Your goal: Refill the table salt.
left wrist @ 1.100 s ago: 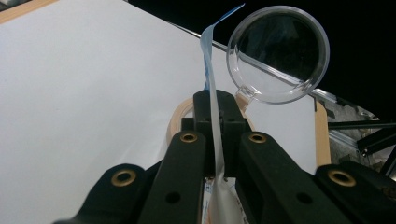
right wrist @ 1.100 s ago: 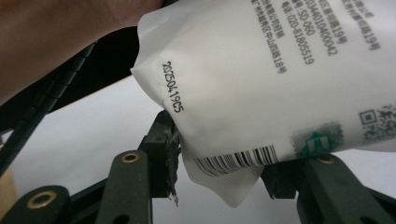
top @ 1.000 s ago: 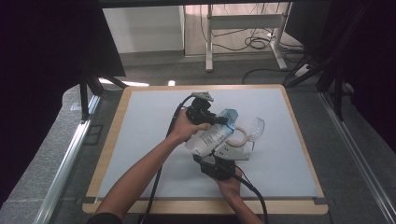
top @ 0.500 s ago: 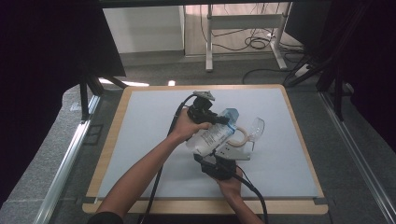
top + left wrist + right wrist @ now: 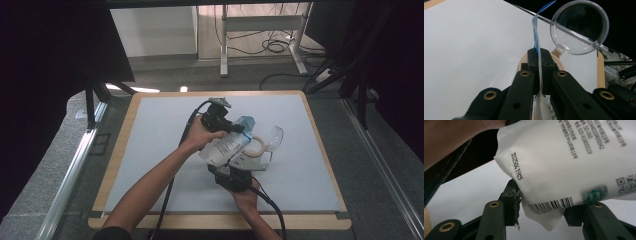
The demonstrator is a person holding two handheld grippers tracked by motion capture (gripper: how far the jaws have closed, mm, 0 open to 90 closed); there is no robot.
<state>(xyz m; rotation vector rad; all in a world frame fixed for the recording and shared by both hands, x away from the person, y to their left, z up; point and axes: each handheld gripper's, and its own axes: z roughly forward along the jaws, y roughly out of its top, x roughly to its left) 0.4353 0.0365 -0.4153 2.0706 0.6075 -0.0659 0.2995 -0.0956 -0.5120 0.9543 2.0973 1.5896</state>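
Observation:
A white printed pouch with a blue top strip is held tilted above the mat between both grippers. My left gripper is shut on the blue top edge. My right gripper grips the pouch's bulging bottom end from below, near the barcode. Just past the pouch's top, a clear round cup lies beside a wooden ring on the mat.
A pale mat covers the table, with a wooden border around it. Both forearms come in from the bottom edge. Cables trail from both grippers. A metal stand and floor cables lie beyond the far edge.

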